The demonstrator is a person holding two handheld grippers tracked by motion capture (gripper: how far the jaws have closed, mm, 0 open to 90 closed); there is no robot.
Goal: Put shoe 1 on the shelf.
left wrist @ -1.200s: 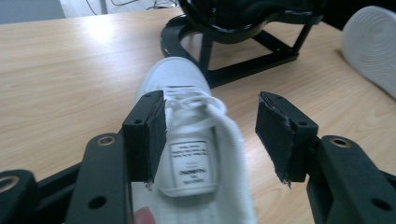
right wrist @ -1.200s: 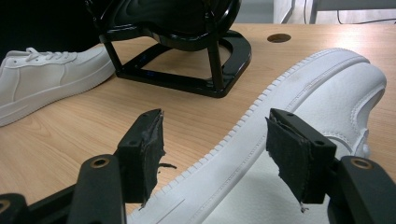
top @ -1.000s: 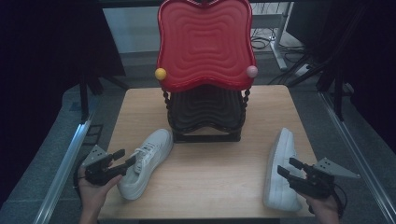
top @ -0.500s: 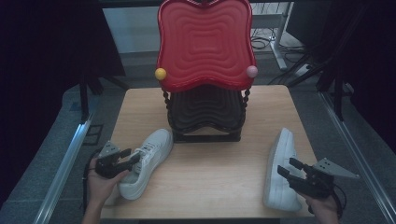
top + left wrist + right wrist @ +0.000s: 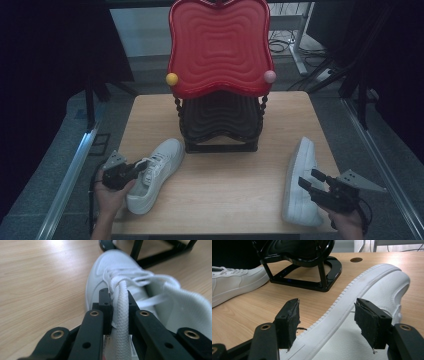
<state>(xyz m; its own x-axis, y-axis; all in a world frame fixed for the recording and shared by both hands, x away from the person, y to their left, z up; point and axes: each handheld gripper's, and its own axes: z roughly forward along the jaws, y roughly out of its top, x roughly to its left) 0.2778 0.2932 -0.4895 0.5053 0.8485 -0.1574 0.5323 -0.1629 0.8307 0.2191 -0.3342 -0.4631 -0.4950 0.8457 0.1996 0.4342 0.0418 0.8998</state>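
- Near the table's (image 5: pixel 220 175) front-left corner, the left gripper (image 5: pixel 131 170) is held level, its jaws just closed tight on a white lace (image 5: pixel 122 315) of the left sneaker (image 5: pixel 155 172).
- At the front-right corner, the right gripper (image 5: pixel 311 181) hovers with jaws apart over the right sneaker (image 5: pixel 300 182), which lies on its side.

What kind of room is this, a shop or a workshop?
Probably a lab or recording workspace: a bare wooden table between dark curtains, cables on the floor behind it, and hand-held grippers working on white shoes beside a red two-tier rack.
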